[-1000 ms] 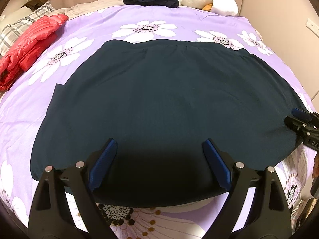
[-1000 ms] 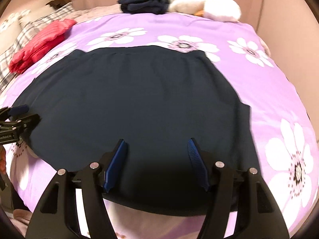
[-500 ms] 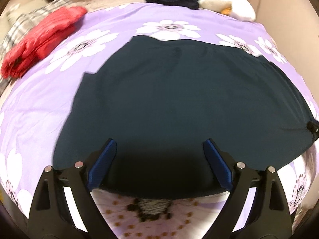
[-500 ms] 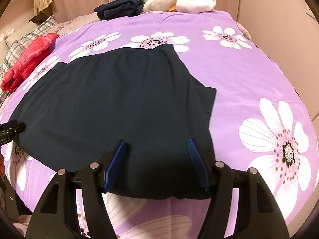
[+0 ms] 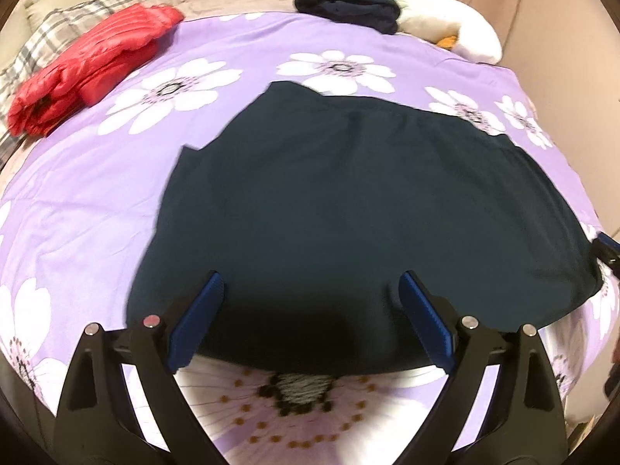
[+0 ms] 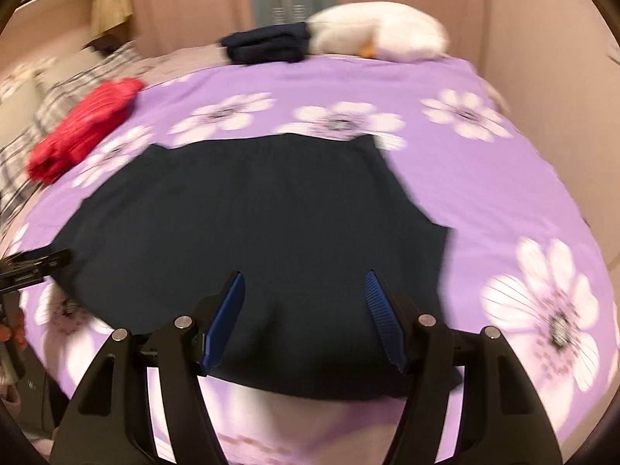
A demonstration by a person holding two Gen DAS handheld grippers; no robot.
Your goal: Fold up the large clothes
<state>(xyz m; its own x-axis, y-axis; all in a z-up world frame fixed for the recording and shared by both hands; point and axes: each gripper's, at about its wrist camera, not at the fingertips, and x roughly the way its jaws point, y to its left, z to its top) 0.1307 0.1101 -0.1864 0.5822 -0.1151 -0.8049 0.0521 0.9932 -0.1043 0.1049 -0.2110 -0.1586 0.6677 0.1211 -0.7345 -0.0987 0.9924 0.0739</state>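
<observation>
A large dark navy garment lies spread flat on a purple flowered bedspread; it also shows in the right wrist view. My left gripper is open and empty, hovering over the garment's near hem. My right gripper is open and empty over the near hem toward the garment's right side. The right gripper's tip shows at the far right edge of the left view. The left gripper's tip shows at the left edge of the right view.
A folded red puffer jacket lies at the back left by a plaid pillow. A folded dark garment and a white plush toy sit at the head of the bed. A wall runs along the right.
Both grippers have drawn back and swung, so the garment looks smaller and farther off. The right view is now blurred by motion. Both grippers stay open.
</observation>
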